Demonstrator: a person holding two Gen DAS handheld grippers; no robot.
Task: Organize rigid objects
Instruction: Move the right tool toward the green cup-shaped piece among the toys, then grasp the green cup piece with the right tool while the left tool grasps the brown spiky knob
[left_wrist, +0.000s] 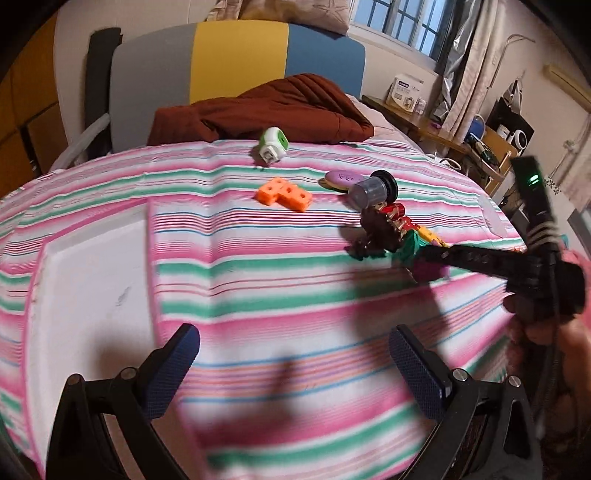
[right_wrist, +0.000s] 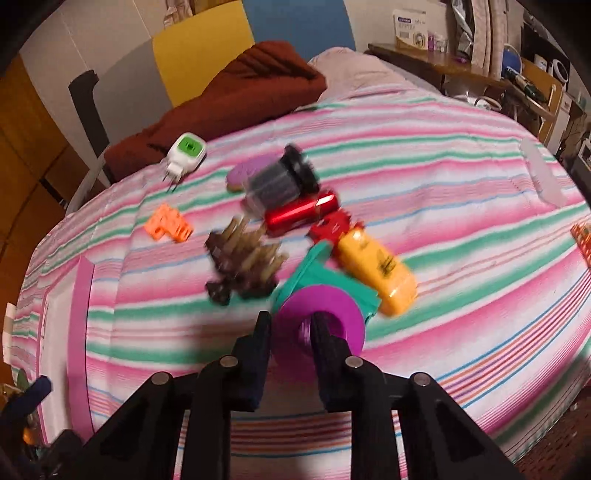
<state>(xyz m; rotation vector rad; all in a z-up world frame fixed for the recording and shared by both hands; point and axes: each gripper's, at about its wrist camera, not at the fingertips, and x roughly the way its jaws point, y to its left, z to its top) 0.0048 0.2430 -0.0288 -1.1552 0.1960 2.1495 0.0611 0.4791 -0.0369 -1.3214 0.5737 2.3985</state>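
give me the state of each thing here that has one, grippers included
left gripper: open, nothing between its fingers, above the striped bedcover
right gripper: shut on the purple ring, one finger through its hole
purple ring: gripped by its wall, against the teal piece
yellow bottle: lying on its side
red can: lying on its side
grey jar: tipped over, black lid on
white tray: nothing in it

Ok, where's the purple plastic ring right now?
In the right wrist view, the purple plastic ring sits low centre, gripped through its hole by the right gripper, against the teal plastic piece beside the yellow bottle.
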